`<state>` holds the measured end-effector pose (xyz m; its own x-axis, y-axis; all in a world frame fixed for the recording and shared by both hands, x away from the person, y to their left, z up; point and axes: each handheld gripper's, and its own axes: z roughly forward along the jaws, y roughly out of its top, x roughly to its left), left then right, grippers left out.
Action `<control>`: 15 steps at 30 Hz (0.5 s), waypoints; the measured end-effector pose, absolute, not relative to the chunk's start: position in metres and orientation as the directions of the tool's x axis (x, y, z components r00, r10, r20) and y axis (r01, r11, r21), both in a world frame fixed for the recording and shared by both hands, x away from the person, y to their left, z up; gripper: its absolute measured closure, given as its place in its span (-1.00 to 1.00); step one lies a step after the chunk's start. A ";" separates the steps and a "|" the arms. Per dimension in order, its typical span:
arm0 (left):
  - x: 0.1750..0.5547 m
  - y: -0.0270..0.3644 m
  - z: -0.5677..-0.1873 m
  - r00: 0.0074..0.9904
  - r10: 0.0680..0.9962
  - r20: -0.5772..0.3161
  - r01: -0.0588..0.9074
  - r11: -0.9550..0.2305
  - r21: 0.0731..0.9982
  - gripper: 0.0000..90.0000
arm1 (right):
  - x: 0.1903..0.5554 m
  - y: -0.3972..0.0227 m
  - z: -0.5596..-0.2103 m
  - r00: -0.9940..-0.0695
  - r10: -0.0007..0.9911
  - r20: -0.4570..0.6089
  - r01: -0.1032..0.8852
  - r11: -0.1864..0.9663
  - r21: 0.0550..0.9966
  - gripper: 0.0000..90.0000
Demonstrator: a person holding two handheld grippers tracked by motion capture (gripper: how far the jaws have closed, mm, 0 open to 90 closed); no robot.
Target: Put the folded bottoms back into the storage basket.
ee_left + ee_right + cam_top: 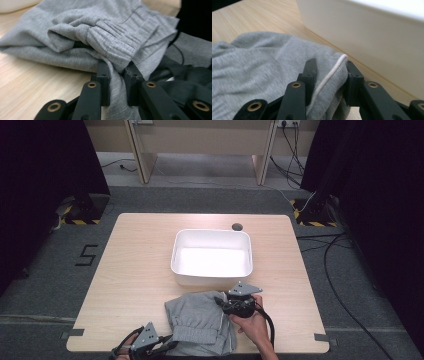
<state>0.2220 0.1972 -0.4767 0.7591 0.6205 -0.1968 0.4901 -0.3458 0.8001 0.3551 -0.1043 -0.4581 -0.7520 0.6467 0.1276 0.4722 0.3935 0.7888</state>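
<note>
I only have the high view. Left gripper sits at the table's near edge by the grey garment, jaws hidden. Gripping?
Observer: Yes. The left gripper is shut on the grey garment, pinching a bunch of cloth below a ribbed band.
Operator: And the right one?
Observer: The right gripper is shut on a fold that carries a white cord.
Operator: How close is the bin to that grip?
Observer: The white bin wall stands just beyond the right jaws, apart from them.

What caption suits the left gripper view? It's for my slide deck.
Left tool shut on a fold of grey garment lying on the wooden table.
</note>
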 end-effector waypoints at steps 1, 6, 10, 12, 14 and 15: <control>0.221 0.197 -0.475 0.763 0.615 -0.198 0.487 -0.346 0.802 0.71 | 0.354 -0.104 -0.455 -0.755 0.645 0.118 0.461 0.394 0.795 0.52; 0.217 0.195 -0.464 0.773 0.601 -0.203 0.467 -0.323 0.823 0.71 | 0.349 -0.106 -0.438 -0.765 0.637 0.091 0.421 0.388 0.820 0.52; 0.217 0.196 -0.459 0.777 0.592 -0.214 0.464 -0.308 0.831 0.71 | 0.347 -0.107 -0.431 -0.763 0.639 0.092 0.417 0.379 0.826 0.52; 0.217 0.195 -0.456 0.779 0.589 -0.215 0.460 -0.305 0.834 0.71 | 0.345 -0.107 -0.427 -0.766 0.637 0.086 0.406 0.376 0.833 0.53; 0.219 0.195 -0.451 0.783 0.580 -0.224 0.457 -0.293 0.840 0.71 | 0.344 -0.107 -0.422 -0.771 0.632 0.072 0.390 0.380 0.839 0.53; 0.219 0.195 -0.451 0.783 0.580 -0.224 0.457 -0.293 0.840 0.71 | 0.344 -0.107 -0.420 -0.771 0.633 0.068 0.386 0.381 0.840 0.53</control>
<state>0.2185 0.1947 -0.4507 0.7831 0.5802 -0.2238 0.4571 -0.2930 0.8398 0.3437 -0.1074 -0.4198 -0.7712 0.6330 0.0677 0.3861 0.3805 0.8403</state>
